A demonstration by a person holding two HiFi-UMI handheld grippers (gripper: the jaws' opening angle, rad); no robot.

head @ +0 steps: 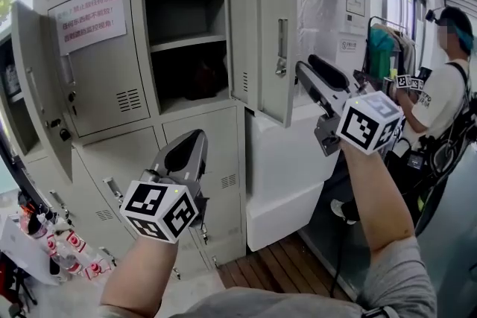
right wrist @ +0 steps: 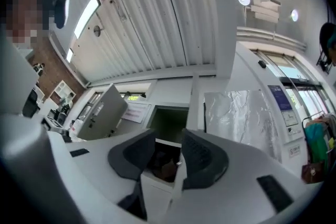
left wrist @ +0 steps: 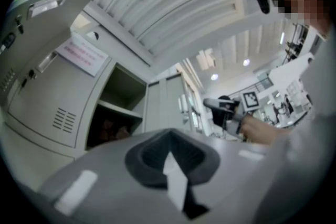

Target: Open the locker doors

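A grey bank of lockers (head: pixel 112 97) fills the head view. The upper right door (head: pixel 270 37) hangs open, showing a shelf and dark things inside (head: pixel 195 74). A far-left door (head: pixel 33 89) is also swung out. The door with a red-lettered notice (head: pixel 93 59) and the lower doors (head: pixel 216 160) are closed. My right gripper (head: pixel 307 69) is open just right of the open door's handle (head: pixel 281 48), not touching it; its jaws (right wrist: pixel 169 147) frame the open compartment (right wrist: pixel 169 123). My left gripper (head: pixel 188 145) is shut on nothing in front of the lower doors, pads together (left wrist: pixel 170 152).
A white plastic-wrapped block (head: pixel 287 175) stands right of the lockers, behind the open door. Another person (head: pixel 443 97) with grippers stands at the far right near a clothes rack (head: pixel 384 48). Bottles (head: pixel 56 246) crowd the floor at lower left. Wooden flooring (head: pixel 276 268) lies below.
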